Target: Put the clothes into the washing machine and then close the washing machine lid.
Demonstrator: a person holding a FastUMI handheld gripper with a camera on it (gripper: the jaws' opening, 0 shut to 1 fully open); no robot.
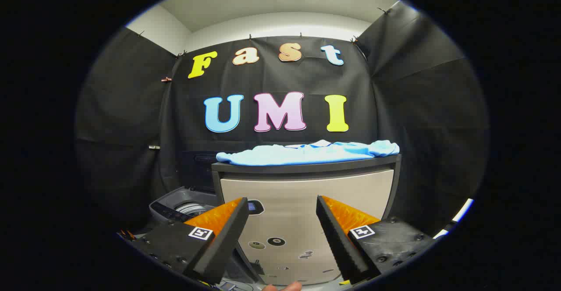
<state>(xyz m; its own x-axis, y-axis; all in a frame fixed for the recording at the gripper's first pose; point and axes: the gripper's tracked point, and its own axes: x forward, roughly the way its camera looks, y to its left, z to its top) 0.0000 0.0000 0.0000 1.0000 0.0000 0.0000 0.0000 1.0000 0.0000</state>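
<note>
The fingers (pixel 280 221) stand open, gripping nothing; beyond them the cloth (pixel 307 153) lies along the bench (pixel 307 186) top, washer (pixel 184 205) beside it.

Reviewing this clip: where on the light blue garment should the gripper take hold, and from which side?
Judging by its pose, grip the bunched fold on the light blue garment from above. It lies spread flat on the cabinet top, so only that raised ridge gives the fingers something to pinch. The gripper is open, well short of it.
</note>
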